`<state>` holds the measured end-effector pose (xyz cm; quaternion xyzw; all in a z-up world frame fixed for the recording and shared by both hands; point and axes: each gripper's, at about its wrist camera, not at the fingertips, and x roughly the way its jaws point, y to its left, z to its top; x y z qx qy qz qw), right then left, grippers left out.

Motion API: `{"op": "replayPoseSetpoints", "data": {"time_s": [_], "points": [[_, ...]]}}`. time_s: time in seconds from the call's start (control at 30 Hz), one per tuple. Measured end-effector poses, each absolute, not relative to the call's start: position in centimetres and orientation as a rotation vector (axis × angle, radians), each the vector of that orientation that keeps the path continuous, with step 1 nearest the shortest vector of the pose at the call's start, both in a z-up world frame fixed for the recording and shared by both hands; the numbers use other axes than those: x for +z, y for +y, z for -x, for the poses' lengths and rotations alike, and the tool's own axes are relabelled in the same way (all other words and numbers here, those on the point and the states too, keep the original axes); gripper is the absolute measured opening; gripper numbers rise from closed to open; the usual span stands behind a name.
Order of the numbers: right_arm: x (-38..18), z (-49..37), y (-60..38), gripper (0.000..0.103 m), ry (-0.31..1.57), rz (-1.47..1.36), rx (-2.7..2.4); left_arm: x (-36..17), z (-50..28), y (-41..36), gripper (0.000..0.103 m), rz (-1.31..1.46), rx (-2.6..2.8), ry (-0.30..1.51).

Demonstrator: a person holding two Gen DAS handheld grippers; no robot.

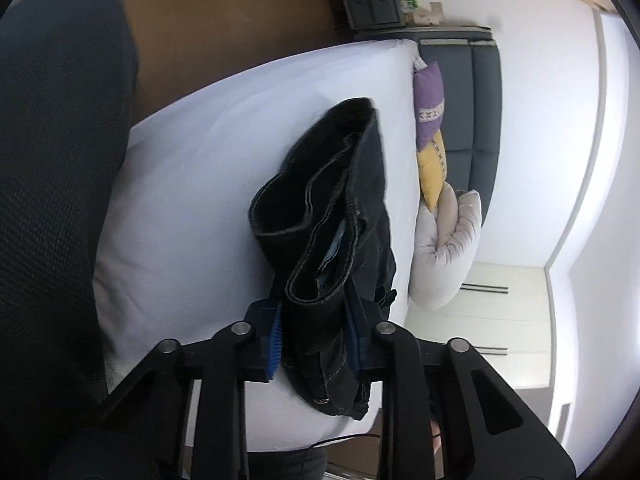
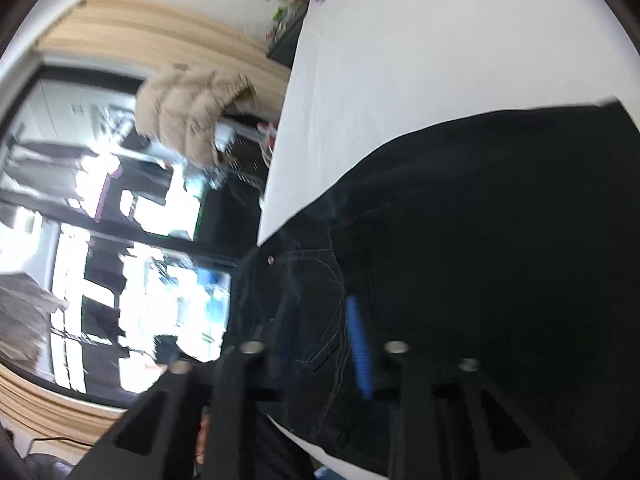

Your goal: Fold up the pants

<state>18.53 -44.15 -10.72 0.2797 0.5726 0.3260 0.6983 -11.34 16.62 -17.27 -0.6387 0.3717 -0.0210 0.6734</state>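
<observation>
Fingers of both grippers clamped on dark jeans over a white bed.

Blue-padded fingers point(image 1: 276, 334) of the left gripper point(image 1: 316, 332) pinch a bunched, folded edge of the pants point(image 1: 336, 208), which trail away across the bed point(image 1: 192, 184). The right gripper point(image 2: 320, 344) likewise grips the denim by a stitched pocket near a rivet, its blue finger pad point(image 2: 360, 352) pressed into the cloth. Purple, yellow and pale cushions point(image 1: 430, 100) line the bed's far edge against a dark headboard point(image 1: 484, 120).
</observation>
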Motion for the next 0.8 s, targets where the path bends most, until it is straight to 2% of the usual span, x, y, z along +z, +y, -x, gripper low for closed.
{"op": "replayPoseSetpoints", "data": {"time_s": [0.27, 0.3, 0.37, 0.57, 0.63, 0.67, 0.7, 0.73, 0.77, 0.8], "points": [[-12.5, -19.7, -38.1, 0.018, 1.414, -0.383, 0.730, -12.7, 9.8, 15.9, 0.013, 1.183, -0.088, 0.812], [-13.5, -19.8, -37.9, 0.015, 1.449, -0.359, 0.707, -11.5, 9.3, 15.2, 0.013, 1.151, -0.101, 0.806], [-15.3, -19.5, -37.7, 0.000, 1.489, -0.295, 0.651, -9.9, 8.5, 14.5, 0.013, 1.089, -0.121, 0.791], [-16.0, -18.9, -38.8, 0.000, 1.449, -0.318, 0.655, -4.3, 5.0, 10.0, 0.013, 0.856, -0.211, 0.764], [-15.1, -19.0, -39.8, 0.007, 1.442, -0.387, 0.675, -2.9, 3.5, 7.6, 0.013, 0.771, -0.252, 0.768], [-14.1, -19.1, -40.6, 0.023, 1.416, -0.434, 0.682, -1.9, 2.9, 5.9, 0.013, 0.704, -0.283, 0.769], [-13.0, -19.3, -41.9, 0.047, 1.368, -0.498, 0.701, -1.4, 2.0, 4.4, 0.013, 0.647, -0.309, 0.773], [-11.7, -19.5, -43.5, 0.058, 1.311, -0.576, 0.729, -1.1, 1.2, 2.8, 0.013, 0.596, -0.333, 0.779], [-10.6, -19.8, -44.8, 0.074, 1.266, -0.639, 0.750, -0.8, 0.7, 1.1, 0.013, 0.541, -0.358, 0.787], [-9.4, -20.0, -46.1, 0.084, 1.228, -0.689, 0.769, -0.8, 0.2, -1.1, 0.013, 0.480, -0.383, 0.800]]}}
